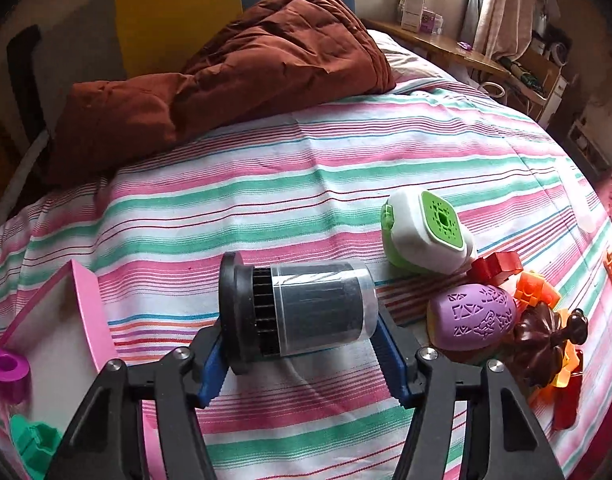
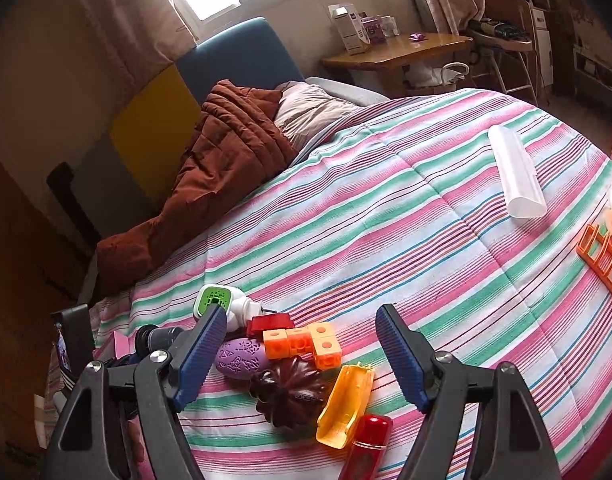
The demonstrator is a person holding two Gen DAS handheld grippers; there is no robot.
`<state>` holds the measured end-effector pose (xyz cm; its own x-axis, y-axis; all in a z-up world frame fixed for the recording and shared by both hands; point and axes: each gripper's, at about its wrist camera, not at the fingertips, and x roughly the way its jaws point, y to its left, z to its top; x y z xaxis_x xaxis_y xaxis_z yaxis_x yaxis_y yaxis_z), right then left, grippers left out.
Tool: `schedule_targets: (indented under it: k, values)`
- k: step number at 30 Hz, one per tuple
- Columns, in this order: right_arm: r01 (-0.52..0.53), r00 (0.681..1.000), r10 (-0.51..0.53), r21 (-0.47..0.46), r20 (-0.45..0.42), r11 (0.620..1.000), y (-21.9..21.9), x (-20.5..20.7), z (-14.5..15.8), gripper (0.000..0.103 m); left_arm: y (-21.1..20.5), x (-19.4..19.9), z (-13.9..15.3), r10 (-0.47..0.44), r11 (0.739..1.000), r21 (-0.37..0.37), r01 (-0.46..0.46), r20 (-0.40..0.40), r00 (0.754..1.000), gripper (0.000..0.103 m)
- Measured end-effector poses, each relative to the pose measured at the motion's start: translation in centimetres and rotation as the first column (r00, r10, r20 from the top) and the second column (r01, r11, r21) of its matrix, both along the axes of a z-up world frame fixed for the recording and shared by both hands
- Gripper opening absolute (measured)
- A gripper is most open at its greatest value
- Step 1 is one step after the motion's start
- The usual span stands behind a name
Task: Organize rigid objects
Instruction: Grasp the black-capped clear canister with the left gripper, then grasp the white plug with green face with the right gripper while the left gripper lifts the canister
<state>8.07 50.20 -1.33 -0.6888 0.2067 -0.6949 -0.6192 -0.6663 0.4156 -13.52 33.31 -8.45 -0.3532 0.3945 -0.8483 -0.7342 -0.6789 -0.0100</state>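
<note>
Two grippers work over the striped bedspread (image 1: 266, 184). Nearest, the left gripper (image 1: 302, 354) has its blue pads against both ends of a clear-and-black canister (image 1: 306, 312) lying on its side, apparently clamped; a pink box (image 1: 66, 320) just beside it likely receives sorted pieces, though little looks put away yet. The right gripper (image 2: 302, 350) hangs wide open and empty above a pile still to sort: orange cubes (image 2: 306, 344), a brown mould (image 2: 288, 394), a purple egg (image 2: 240, 358). Farther off lie a white case (image 2: 515, 172) and an orange rack (image 2: 603, 258) at the bed's edge. Mid-bed is roomy; a brown quilt (image 1: 226, 76) bounds the far side.
</note>
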Motion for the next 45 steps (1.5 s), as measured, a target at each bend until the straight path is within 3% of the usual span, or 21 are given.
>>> schedule_targets:
  k: [3, 12, 17, 23, 30, 37, 40, 42, 43, 45]
  values:
    - [-0.004, 1.000, 0.004, 0.004, 0.005, 1.000, -0.1, -0.1, 0.0, 0.078, -1.5, 1.4, 0.8, 0.016, 0.999, 0.029, -0.016, 0.008, 1.000, 0.064]
    - [-0.067, 0.997, 0.066, 0.016, 0.036, 0.998, -1.1, -1.0, -0.5, 0.078, -7.1, 8.6, 5.3, 0.003, 0.990, 0.139, 0.011, -0.098, 0.995, 0.064]
    - [-0.163, 0.985, 0.160, 0.045, 0.060, 0.986, -2.7, -2.2, -0.8, 0.078, -10.3, 10.9, 7.2, 0.015, 0.980, 0.198, 0.007, -0.108, 0.994, 0.064]
    - [-0.308, 0.948, 0.295, 0.105, 0.122, 0.946, -5.9, -4.0, -1.3, 0.078, -13.8, 12.6, 8.2, 0.036, 0.974, 0.228, -0.007, -0.125, 0.991, 0.064]
    - [-0.488, 0.865, 0.440, 0.195, 0.243, 0.851, -7.5, -8.6, -0.7, 0.078, -18.5, 12.4, 8.0, 0.106, 0.966, 0.248, -0.078, -0.102, 0.989, 0.064]
    - [-0.641, 0.721, 0.537, 0.129, 0.438, 0.757, -6.9, -15.6, -4.3, 0.078, -22.4, 11.6, 6.7, 0.200, 0.952, 0.245, -0.183, -0.046, 0.979, 0.064]
    - [-0.672, 0.673, 0.534, 0.121, 0.512, 0.731, -6.8, -17.8, -5.9, 0.078, -23.5, 11.3, 6.3, 0.229, 0.946, 0.241, -0.215, -0.030, 0.973, 0.064]
    - [-0.676, 0.657, 0.522, 0.120, 0.543, 0.727, -6.6, -19.1, -6.8, 0.078, -23.9, 11.0, 6.3, 0.243, 0.943, 0.241, -0.231, -0.021, 0.970, 0.064]
    - [-0.682, 0.644, 0.523, 0.111, 0.558, 0.722, -6.5, -19.7, -7.3, 0.076, -24.0, 10.9, 6.3, 0.246, 0.941, 0.242, -0.235, -0.018, 0.969, 0.064]
    - [-0.696, 0.635, 0.526, 0.122, 0.566, 0.708, -6.8, -20.6, -7.3, 0.063, -24.2, 10.7, 6.3, 0.252, 0.939, 0.245, -0.242, -0.011, 0.968, 0.064]
